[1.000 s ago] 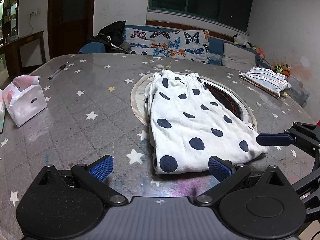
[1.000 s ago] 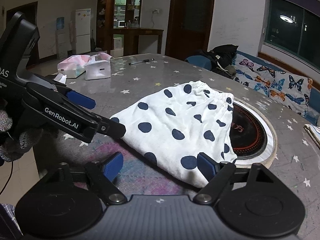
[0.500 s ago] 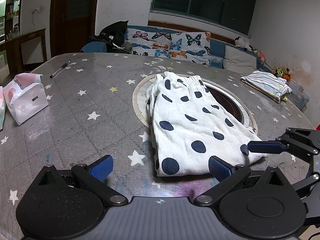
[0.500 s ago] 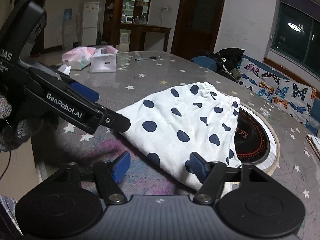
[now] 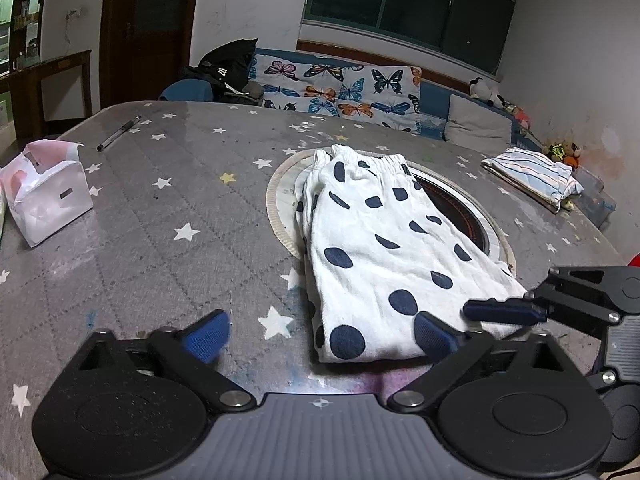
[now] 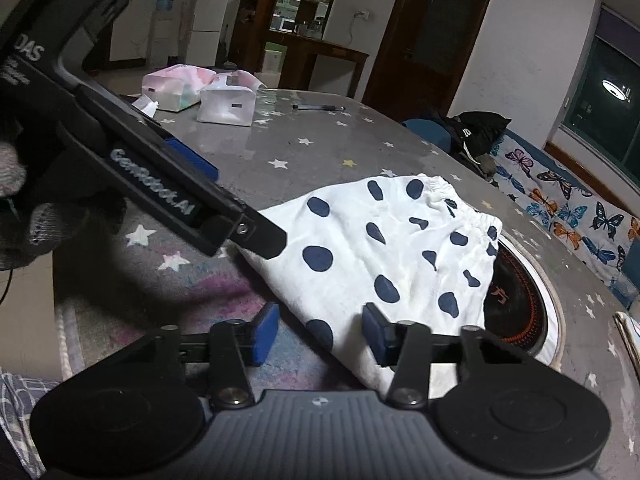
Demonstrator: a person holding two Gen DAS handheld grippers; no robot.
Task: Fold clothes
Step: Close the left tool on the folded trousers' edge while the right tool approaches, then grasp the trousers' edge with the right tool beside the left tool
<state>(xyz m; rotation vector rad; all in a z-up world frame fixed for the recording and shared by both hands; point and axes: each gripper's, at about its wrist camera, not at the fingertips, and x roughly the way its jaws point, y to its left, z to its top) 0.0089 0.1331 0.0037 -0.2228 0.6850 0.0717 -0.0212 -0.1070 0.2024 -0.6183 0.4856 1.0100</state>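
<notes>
The polka-dot shorts (image 5: pixel 384 248) lie flat on the counter (image 5: pixel 160 232), folded lengthwise, waistband at 12 o'clock over the inset burner. Left gripper (image 5: pixel 320 334) fingers spread wide at the hem; right gripper (image 6: pixel 320 330) fingers narrower, straddling the hem corner, gripping nothing. A shallow pinch could catch only the top layer and pull the fold open.

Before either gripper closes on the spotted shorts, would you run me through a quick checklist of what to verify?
1. Left gripper open: ok, its blue pads stand wide apart.
2. Right gripper open: ok, narrower gap.
3. Spotted shorts lie flat, already folded lengthwise: ok.
4. Hem between the right gripper's pads: ok, cloth fills the gap.
5. Hem corner between the left gripper's pads: not ok, only the right-hand pad overlaps cloth.
6. Folding path free: ok, tissue pack and pen lie well away.
</notes>
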